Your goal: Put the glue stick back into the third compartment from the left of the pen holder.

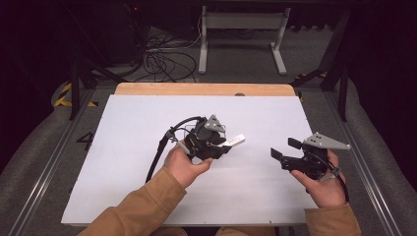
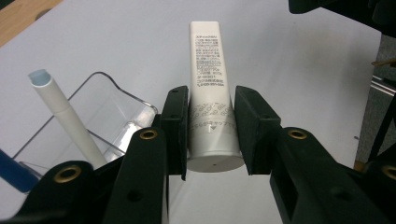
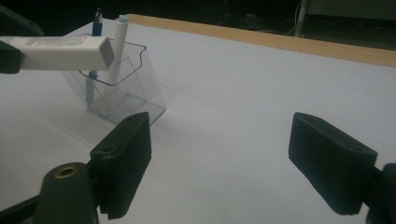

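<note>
Now, left to right
Clear holder: on the bench, a white pen and a blue pen standing in it
Left gripper: jaws clenched on the white tube near its cap end, held off the bench
Tube handling: probably light, smooth and a bit slippery; grip the firmer cap end
Tube print: small Japanese text, too fine to read
Right gripper: jaws released, holding nothing
</note>
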The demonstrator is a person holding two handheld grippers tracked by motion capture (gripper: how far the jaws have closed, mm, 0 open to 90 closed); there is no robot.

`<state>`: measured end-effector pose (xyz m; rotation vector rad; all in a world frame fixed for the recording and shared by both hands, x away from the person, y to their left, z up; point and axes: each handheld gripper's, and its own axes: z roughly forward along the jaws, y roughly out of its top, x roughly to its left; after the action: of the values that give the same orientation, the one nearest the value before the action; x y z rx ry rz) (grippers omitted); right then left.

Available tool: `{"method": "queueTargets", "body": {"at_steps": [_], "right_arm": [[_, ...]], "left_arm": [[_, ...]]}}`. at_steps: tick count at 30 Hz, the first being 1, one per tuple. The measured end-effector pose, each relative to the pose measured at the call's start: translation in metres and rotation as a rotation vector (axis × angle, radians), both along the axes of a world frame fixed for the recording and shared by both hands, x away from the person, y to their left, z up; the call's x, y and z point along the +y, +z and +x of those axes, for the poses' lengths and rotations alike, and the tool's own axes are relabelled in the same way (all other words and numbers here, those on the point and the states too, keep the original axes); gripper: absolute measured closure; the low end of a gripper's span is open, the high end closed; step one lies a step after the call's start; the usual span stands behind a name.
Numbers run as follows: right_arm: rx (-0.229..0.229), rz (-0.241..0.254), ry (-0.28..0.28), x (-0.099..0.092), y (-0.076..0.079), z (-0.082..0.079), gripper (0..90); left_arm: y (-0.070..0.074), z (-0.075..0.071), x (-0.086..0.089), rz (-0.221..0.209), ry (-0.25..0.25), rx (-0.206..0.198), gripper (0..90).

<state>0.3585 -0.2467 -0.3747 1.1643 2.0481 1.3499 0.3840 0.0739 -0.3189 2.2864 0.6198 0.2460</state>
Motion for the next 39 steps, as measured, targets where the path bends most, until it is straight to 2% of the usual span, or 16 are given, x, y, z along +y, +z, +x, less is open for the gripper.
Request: {"method": "queueTargets", "body": {"at_steps": [9,11,18,23,28,34,39], "right_arm": [[0.004,-0.004,0.002,0.001,-0.001,0.000,21.9],[0.003,-0.008,0.003,0.001,-0.001,0.000,21.9],[0.006,-0.014,0.008,0.003,-0.001,0.001,21.9],[0.002,-0.014,0.012,0.003,-0.001,0.001,21.9],[0.002,-0.014,0.013,0.003,-0.001,0.001,21.9],[0.008,-0.013,0.015,0.004,-0.001,0.001,21.9],[0.010,-0.013,0.019,0.005,-0.001,0.001,21.9]], "left_arm": [[0.006,0.013,0.014,0.010,0.025,0.030,67.3],[0.008,0.015,0.016,0.017,0.029,0.026,67.3],[0.007,0.020,0.017,0.021,0.051,0.039,67.3],[0.004,0.025,0.016,0.049,0.068,0.051,67.2],[0.006,0.026,0.019,0.070,0.091,0.045,67.1],[0.005,0.031,0.024,0.121,0.109,0.088,67.0],[0.004,0.035,0.024,0.142,0.118,0.099,67.0]]}}
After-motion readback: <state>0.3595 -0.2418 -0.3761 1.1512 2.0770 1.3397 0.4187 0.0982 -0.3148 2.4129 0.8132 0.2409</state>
